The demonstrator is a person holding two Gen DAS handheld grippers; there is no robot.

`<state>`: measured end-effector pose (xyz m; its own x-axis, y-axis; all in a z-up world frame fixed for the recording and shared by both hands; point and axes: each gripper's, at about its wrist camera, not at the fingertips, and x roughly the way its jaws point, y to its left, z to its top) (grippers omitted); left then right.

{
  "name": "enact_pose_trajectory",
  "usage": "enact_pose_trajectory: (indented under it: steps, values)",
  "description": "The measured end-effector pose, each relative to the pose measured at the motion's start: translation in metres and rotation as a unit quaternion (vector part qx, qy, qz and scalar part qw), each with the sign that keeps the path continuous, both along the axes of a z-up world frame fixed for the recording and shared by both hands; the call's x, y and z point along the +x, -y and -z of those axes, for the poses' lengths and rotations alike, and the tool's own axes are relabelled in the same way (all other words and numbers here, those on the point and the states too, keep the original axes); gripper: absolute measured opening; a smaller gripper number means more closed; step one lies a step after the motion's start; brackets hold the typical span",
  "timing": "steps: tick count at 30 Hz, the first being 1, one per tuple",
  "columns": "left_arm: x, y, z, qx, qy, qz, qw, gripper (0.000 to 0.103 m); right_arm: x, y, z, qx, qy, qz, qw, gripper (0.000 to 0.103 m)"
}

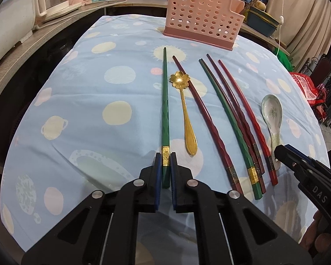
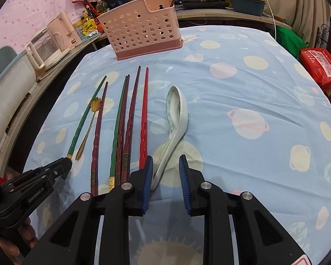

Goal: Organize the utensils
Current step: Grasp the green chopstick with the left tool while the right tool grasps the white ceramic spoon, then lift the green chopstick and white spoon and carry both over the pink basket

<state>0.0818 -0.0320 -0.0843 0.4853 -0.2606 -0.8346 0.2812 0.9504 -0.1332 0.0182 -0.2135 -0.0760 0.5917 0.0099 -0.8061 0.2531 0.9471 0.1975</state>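
Left wrist view first: we see our left gripper (image 1: 166,161) clamped on the thick end of the leftmost green chopstick (image 1: 165,101), pads pressing on both sides at the gold band. The stick lies flat on the cloth (image 1: 88,92), tip pointing toward the pink holder (image 1: 200,19) at the far edge. Just right of it rest the gold spoon (image 1: 184,110), then a dark red chopstick (image 1: 200,112), then a tight bundle of green and red sticks (image 1: 236,119), some touching.

Farthest right is the china spoon (image 2: 176,110), tilted on its side. Our right gripper (image 2: 166,167) straddles its handle with the jaws part open; the left pad sits against the handle, the right pad stands clear, so we judge it not yet gripped.

To do this step well, we should lift the green stick straight up by its heavy end, keeping it from sweeping the gold spoon alongside, then tip it upright over the holder. On the right, we should close squarely across the handle, since glazed china likely slips and may roll.
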Motion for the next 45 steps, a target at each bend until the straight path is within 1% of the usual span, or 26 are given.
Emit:
enact_pose_trajectory:
  steps: [5,8,17,25,34,40,45]
  values:
    - [0.000,0.000,0.000,0.001,0.000,0.000,1.0000,0.007,0.004,0.000,0.004,-0.001,-0.002,-0.001,1.000,0.016]
    - [0.000,0.000,0.000,0.002,0.000,0.000,1.0000,0.007,0.004,-0.002,0.005,-0.011,-0.002,-0.002,1.000,0.013]
    - [0.000,0.000,0.000,0.002,0.000,0.000,1.0000,0.007,0.000,-0.002,0.006,-0.018,0.001,-0.005,1.000,0.011]
    - [0.000,-0.003,0.000,-0.006,-0.006,-0.003,1.0000,0.007,-0.007,0.001,0.004,-0.008,0.003,0.000,1.000,0.008]
    - [-0.005,-0.011,-0.003,-0.020,-0.015,-0.008,0.9997,0.007,-0.021,0.007,-0.008,0.000,0.017,0.006,1.000,0.008]
    - [-0.011,-0.018,-0.011,-0.029,-0.011,-0.013,0.9994,0.007,-0.028,0.011,-0.015,0.004,0.026,0.010,1.000,0.008]
    - [-0.014,-0.024,-0.030,-0.040,0.004,-0.016,0.9991,0.007,-0.034,0.015,-0.027,0.005,0.041,0.015,0.999,0.008]
